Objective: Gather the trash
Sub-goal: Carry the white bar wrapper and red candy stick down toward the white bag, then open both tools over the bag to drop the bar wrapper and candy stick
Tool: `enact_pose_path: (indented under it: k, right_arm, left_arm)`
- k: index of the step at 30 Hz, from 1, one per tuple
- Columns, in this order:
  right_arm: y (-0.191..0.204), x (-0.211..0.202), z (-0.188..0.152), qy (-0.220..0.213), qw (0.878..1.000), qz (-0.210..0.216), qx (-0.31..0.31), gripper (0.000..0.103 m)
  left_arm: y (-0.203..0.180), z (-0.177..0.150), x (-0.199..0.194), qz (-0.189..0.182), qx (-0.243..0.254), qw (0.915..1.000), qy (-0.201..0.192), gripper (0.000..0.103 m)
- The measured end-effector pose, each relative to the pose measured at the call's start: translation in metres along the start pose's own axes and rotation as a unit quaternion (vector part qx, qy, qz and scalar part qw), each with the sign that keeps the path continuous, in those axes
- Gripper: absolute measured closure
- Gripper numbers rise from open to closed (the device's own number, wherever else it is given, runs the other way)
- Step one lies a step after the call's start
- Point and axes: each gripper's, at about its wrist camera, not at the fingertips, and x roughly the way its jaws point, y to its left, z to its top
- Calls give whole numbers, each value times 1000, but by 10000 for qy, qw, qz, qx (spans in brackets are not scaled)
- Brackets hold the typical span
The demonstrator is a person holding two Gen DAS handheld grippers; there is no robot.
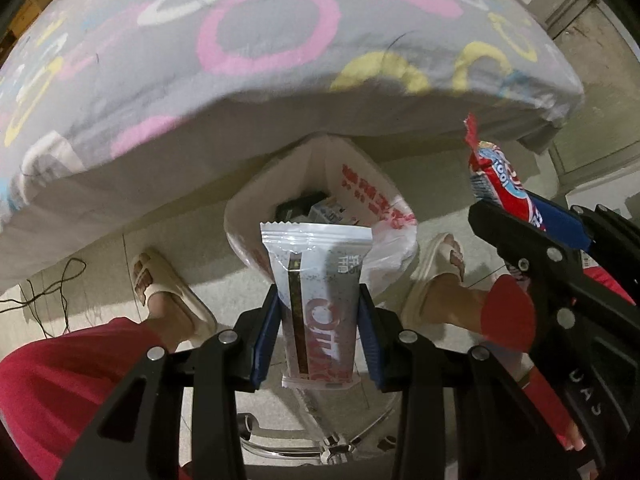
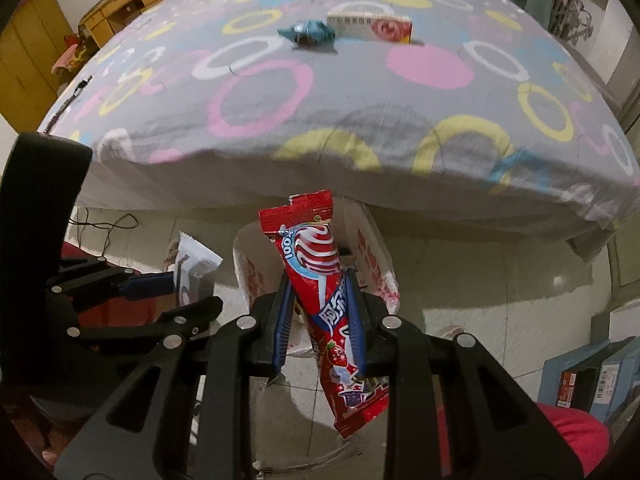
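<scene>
On the floor just in front of the bed (image 2: 320,92), a white plastic trash bag (image 1: 360,188) stands open between the person's sandalled feet. At left, the left gripper (image 1: 318,300) is clamped on a white snack wrapper (image 1: 316,280), its top edge hanging over the bag's near rim. At right, the right gripper (image 2: 320,292) is pinched nearly closed on a red candy wrapper (image 2: 320,272), also poised above the bag's mouth. To drop both cleanly, each wrapper should probably be brought right over the opening, clear of the floppy rim, before the jaws let go; light wrappers may flutter aside. Far back on the bed, a blue wrapper (image 2: 308,32) and a small box (image 2: 372,26) remain to be collected.
</scene>
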Motion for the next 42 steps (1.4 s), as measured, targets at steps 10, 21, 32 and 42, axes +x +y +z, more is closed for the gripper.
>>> enact_pose_path:
  k: [10, 21, 32, 42]
  right_arm:
    - [-7, 53, 3, 325, 9993, 145, 103, 78]
    - [-25, 111, -6, 766, 9961, 194, 396, 78]
    - [-42, 166, -13, 1234, 9867, 319, 1007, 78]
    - [-45, 202, -12, 1456, 9818, 320, 1176, 78]
  left_arm:
    - [10, 11, 46, 111, 25, 9993, 359, 66]
    - [17, 25, 96, -124, -189, 9978, 625, 66]
    - [15, 26, 143, -70, -236, 9941, 1054, 66]
    - [18, 29, 168, -108, -343, 9907, 1312, 66]
